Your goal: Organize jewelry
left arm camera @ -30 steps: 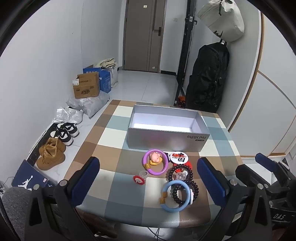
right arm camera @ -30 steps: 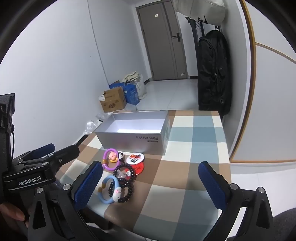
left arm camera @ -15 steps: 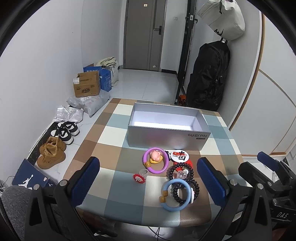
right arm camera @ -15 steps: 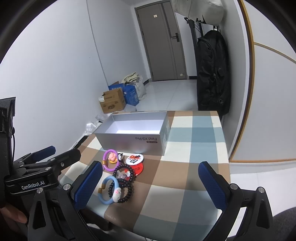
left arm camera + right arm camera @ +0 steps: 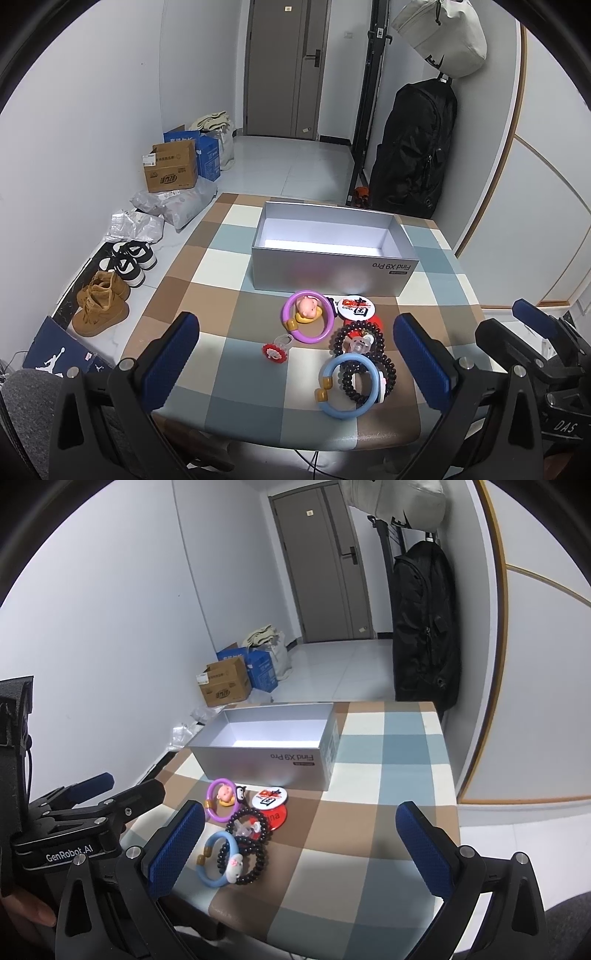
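Observation:
A pile of jewelry lies on the checked table in front of an open silver box [image 5: 328,271] [image 5: 266,762]. It holds a purple bracelet with a pig charm [image 5: 322,334] [image 5: 215,815], a blue bracelet [image 5: 334,406] [image 5: 207,877], black bead bracelets [image 5: 376,341] [image 5: 255,864], a white badge [image 5: 355,306] [image 5: 269,797], a red badge [image 5: 277,818] and a small red ring [image 5: 272,350]. My left gripper [image 5: 295,358] hovers open above the near table edge, the jewelry between its blue pads. My right gripper [image 5: 299,849] is open too, just right of the pile.
The box stands at the table's far side. On the floor to the left are shoes [image 5: 101,308], cardboard boxes [image 5: 170,171] and plastic bags [image 5: 177,203]. A black backpack [image 5: 410,147] hangs by the wall behind the table. A hand [image 5: 26,917] holds the left gripper.
Both views have shifted very slightly; the jewelry and box lie where they were. Both grippers stay open.

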### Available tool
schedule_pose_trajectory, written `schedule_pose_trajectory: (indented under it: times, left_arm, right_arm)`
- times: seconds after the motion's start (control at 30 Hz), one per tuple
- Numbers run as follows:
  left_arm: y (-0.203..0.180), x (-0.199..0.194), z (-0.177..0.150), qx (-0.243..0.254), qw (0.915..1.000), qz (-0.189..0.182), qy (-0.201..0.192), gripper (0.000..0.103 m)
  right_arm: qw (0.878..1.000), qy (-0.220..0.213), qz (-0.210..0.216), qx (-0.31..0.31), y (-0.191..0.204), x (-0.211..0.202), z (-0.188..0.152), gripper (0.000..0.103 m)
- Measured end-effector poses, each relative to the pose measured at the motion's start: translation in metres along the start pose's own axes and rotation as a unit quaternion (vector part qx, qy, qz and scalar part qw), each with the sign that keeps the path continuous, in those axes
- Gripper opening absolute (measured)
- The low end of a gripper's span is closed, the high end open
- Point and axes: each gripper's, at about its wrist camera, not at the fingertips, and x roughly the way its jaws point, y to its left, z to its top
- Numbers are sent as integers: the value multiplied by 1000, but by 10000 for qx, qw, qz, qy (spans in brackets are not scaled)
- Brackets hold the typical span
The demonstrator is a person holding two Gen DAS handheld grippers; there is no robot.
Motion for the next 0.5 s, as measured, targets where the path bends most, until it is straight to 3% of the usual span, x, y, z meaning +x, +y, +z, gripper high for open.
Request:
schedule_pose_trajectory:
  times: [0.5]
  left_arm:
    - [-2,0,-2,32,10000,20,19,102]
  right_arm:
    - [10000,-8,11,-13,2,-1,0,103]
